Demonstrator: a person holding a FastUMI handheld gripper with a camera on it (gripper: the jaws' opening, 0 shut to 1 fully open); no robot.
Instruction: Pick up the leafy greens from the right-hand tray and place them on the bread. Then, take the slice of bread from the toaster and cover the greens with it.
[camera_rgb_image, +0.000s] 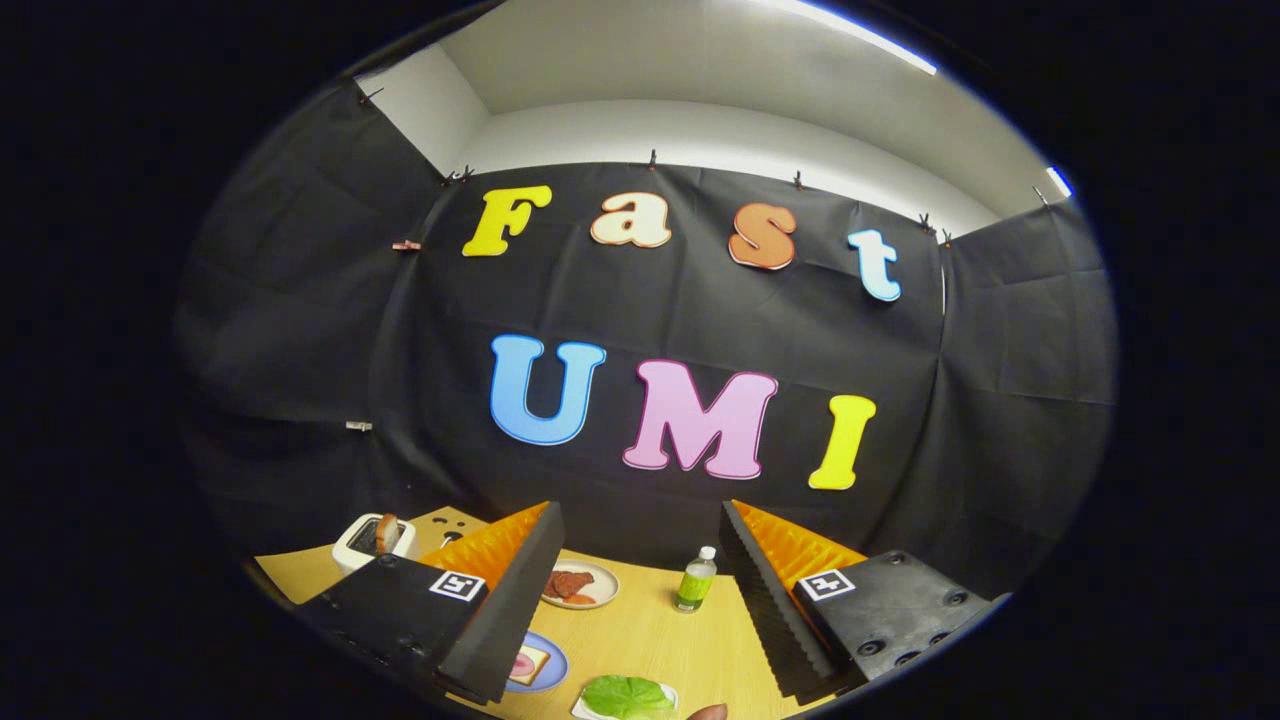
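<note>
The leafy greens (627, 696) sit on a white tray (668, 692) at the near edge of the wooden table (640, 640), low between the two fingers. Just left of them is a blue plate (553, 668) with a slice of bread (527, 662) on it, partly hidden behind the left finger. The gripper (640, 575) hangs above the table with jaws spread wide, nothing between them. Farther back there's a white plate with something reddish-brown (579, 584), and a small green bottle (695, 581) to its right. Far left, a white toaster (372, 542) has a slice (386, 533) sticking up out of it.
</note>
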